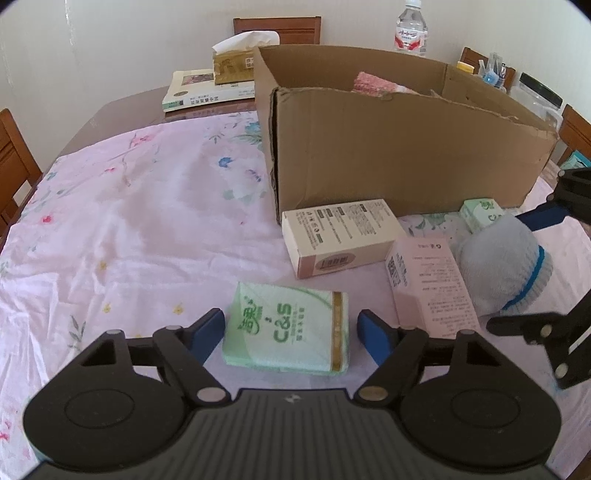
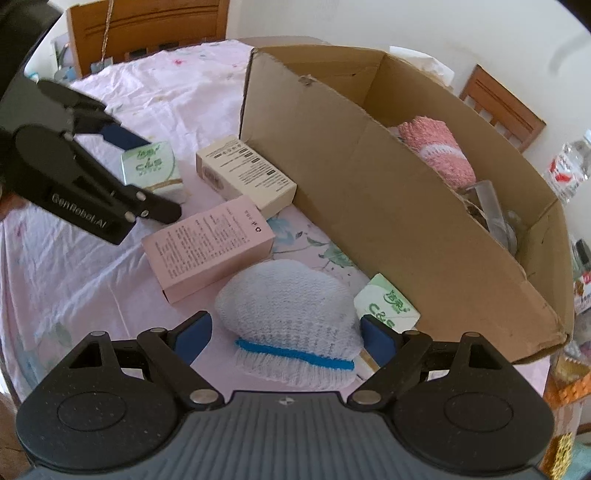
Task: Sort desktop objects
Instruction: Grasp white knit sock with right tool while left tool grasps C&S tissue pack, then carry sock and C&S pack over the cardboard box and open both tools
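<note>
Left wrist view: left gripper (image 1: 290,334) had its jaws spread wide, straddling the green tissue pack (image 1: 288,330), pads beside both sides, not yet touching. To do it well: centre on the pack, close across the short sides, squeeze gently since it looked soft, lift clear, then carry over the wall of the cardboard box (image 1: 406,155). White box (image 1: 341,230) and pink box (image 1: 432,280) lay just beyond, near the big box. The table (image 1: 122,122) carried a wrinkled pink floral cloth (image 1: 129,221); book (image 1: 207,90), tissue box (image 1: 236,61) and water bottle (image 1: 410,29) stood far behind; wooden chairs around.

Right wrist view: right gripper (image 2: 286,338) also had its jaws released, flanking the grey knit sock (image 2: 291,321) near its blue-striped cuff. Grab the bunched middle so it would not slip. A second small tissue pack (image 2: 386,304) lay against the cardboard box's near wall. A pink sock (image 2: 437,147) was already inside.
</note>
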### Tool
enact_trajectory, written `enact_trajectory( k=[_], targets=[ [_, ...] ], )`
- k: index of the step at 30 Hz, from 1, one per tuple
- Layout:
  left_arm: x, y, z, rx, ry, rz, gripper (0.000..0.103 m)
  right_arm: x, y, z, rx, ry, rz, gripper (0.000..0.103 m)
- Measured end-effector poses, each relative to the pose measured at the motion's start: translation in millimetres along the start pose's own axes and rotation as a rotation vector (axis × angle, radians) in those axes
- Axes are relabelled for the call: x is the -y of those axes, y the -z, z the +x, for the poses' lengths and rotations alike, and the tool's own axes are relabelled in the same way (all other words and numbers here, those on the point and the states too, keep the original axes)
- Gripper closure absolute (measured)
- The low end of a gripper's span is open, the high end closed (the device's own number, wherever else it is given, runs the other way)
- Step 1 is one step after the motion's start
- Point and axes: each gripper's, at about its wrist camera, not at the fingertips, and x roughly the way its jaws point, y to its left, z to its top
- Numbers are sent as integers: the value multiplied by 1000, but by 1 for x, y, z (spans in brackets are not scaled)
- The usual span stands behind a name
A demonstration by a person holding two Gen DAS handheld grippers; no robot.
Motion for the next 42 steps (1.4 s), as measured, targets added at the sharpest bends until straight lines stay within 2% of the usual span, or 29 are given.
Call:
enact_trajectory(
  k=[8,10,14,28,42],
  targets=[
    [9,-1,0,8,13,16,31,0,-1,3,-6,19,-18,23],
    [8,-1,0,9,18,19,37,1,-2,1,-7,16,-11,25],
    [5,-3,-2,2,39,5,38,3,-3,-2,-5,10,1,28],
    [5,-18,-30,19,95,50,38,17,-7,-37,15,-27,55,29],
    [16,-69,-83,105,155,137,38,37,-26,-86,105,-14,71,29]
  ],
)
